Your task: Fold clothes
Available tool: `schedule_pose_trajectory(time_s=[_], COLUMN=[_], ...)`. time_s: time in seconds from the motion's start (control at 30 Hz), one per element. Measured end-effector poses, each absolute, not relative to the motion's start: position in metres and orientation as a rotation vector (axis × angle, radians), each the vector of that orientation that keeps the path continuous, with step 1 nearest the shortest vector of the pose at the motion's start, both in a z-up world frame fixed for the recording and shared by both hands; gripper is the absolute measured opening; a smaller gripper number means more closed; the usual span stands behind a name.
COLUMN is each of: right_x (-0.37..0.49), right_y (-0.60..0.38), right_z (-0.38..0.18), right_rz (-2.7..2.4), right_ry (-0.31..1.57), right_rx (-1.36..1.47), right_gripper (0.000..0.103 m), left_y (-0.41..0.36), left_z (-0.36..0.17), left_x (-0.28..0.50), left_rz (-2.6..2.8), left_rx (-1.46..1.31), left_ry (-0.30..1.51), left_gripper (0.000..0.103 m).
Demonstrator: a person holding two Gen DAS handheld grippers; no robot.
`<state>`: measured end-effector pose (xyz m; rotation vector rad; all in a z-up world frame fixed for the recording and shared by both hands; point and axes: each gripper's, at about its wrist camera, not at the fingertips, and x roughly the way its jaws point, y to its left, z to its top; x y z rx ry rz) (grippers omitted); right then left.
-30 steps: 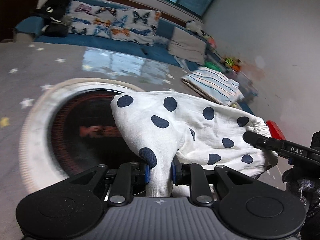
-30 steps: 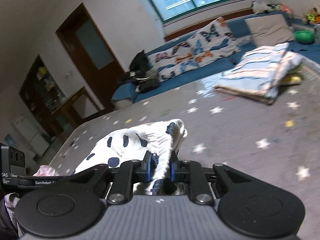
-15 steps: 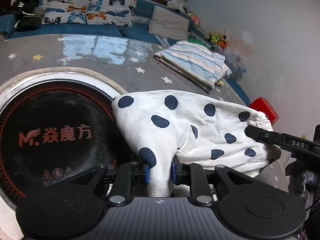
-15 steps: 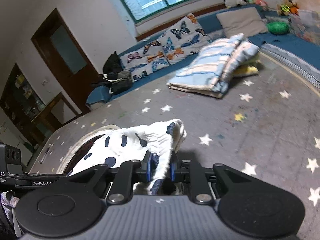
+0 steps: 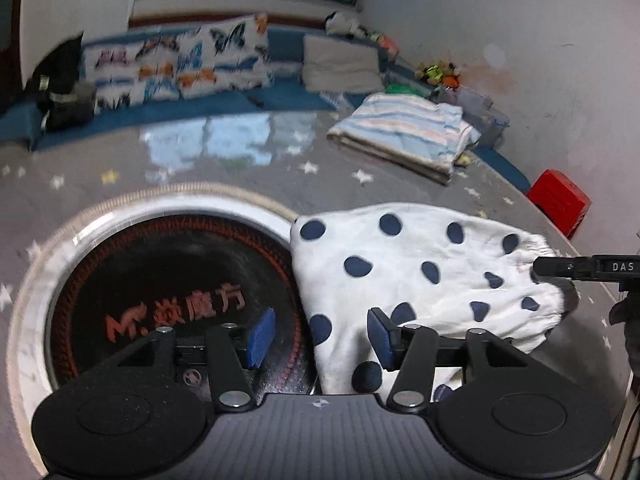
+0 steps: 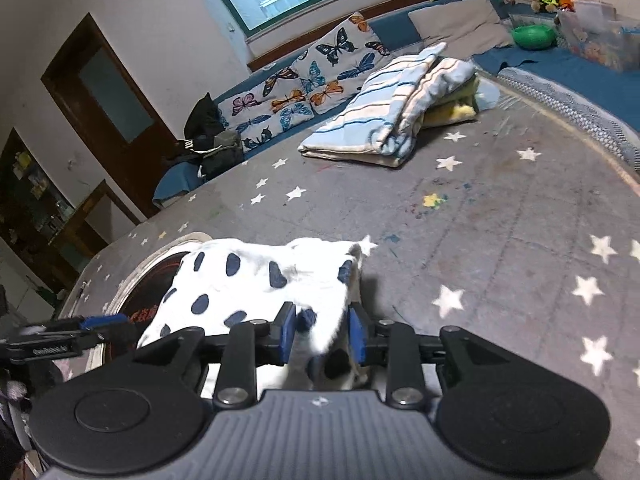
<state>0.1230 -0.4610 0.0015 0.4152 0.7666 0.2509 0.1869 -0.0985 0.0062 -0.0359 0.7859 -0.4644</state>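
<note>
The dotted garment (image 5: 424,276) is lying folded on the grey star mat (image 5: 248,184), white with navy spots. In the left wrist view its left edge hangs over the rim of the round black disc (image 5: 160,292) with the orange logo, and the elastic cuff end points to about 3 o'clock.

The left gripper (image 5: 320,336) has its jaws wide apart. One blue pad (image 5: 260,336) sits over the disc, the other is over the cloth, and a fold of the garment runs down between them with nothing squeezing it. So it's let go of the fabric.

The right gripper (image 6: 322,338) is parted too, just less so. A bunched corner of the garment sits between the blue pads, with a gap on the left side. Can't really tell if the right pad touches the cloth. In the left wrist view this gripper's tip pokes in from 3 o'clock, right at the cuff.

Further out on the mat, around 1 o'clock in both views, there's a folded striped blanket (image 6: 380,120). Behind it is a butterfly cushion (image 6: 304,88) on the blue bench, and there's a red box (image 5: 560,204) by the wall.
</note>
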Motion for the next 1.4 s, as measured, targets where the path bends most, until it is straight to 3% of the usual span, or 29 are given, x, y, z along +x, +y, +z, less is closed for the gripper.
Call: schedule_pose_trajectory(time_s=[0.07, 0.2, 0.37, 0.47, 0.7, 0.9, 0.97, 1.17, 1.4], right_x=[0.117, 0.109, 0.110, 0.106, 0.110, 0.124, 0.120, 0.116, 0.139], right_y=[-0.464, -0.468, -0.463, -0.452, -0.436, -0.448, -0.451, -0.440, -0.399], right_z=[0.002, -0.001, 0.000, 0.014, 0.028, -0.001, 0.002, 0.033, 0.037], right_rz=[0.244, 0.245, 0.246, 0.240, 0.214, 0.156, 0.149, 0.187, 0.283], right_ry=[0.770, 0.773, 0.760, 0.704, 0.653, 0.753, 0.742, 0.682, 0.699], right_rx=[0.415, 0.417, 0.404, 0.308, 0.189, 0.238, 0.242, 0.184, 0.095], right_gripper=[0.037, 0.036, 0.010, 0.006, 0.005, 0.010, 0.017, 0.017, 0.017], left_y=[-0.098, -0.122, -0.143, -0.147, -0.149, -0.149, -0.147, -0.154, -0.187], left_z=[0.012, 0.007, -0.006, -0.013, -0.025, -0.027, -0.021, 0.006, -0.008], left_x=[0.180, 0.162, 0.148, 0.145, 0.138, 0.133, 0.131, 0.124, 0.144], left_rz=[-0.468, -0.581, -0.676, -0.699, -0.723, -0.735, -0.742, -0.794, -0.785], left_rx=[-0.005, 0.088, 0.166, 0.187, 0.218, 0.249, 0.239, 0.226, 0.212], left_ry=[0.750, 0.715, 0.724, 0.740, 0.751, 0.748, 0.736, 0.652, 0.669], left_gripper=[0.051, 0.044, 0.044, 0.038, 0.020, 0.020, 0.021, 0.021, 0.021])
